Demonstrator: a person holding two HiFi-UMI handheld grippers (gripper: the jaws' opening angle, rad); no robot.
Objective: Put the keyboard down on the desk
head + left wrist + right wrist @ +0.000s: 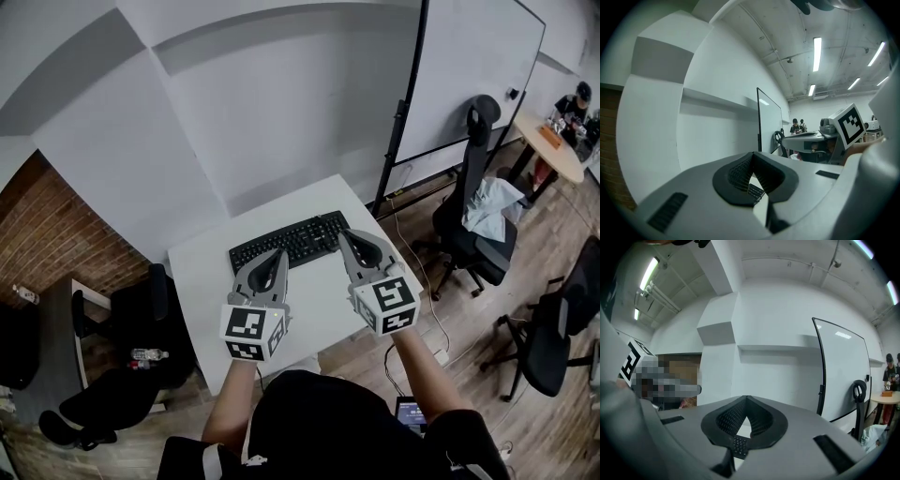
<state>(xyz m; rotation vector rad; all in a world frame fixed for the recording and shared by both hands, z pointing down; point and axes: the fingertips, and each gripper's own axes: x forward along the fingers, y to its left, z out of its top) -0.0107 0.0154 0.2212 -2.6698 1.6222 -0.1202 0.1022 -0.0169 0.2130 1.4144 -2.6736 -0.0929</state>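
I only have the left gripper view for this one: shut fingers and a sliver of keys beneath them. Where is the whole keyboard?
Observer: In the head view the keyboard lies flat on the white desk, toward its far edge.
Operator: And the other gripper's fingers?
Observer: The right gripper view shows the right gripper shut, with nothing between its fingers.
Operator: Where do the two grippers sit relative to the keyboard?
Observer: From the head view, the left gripper points at the keyboard's left end and the right gripper at its right end, both from the near side. I cannot tell whether either touches it.
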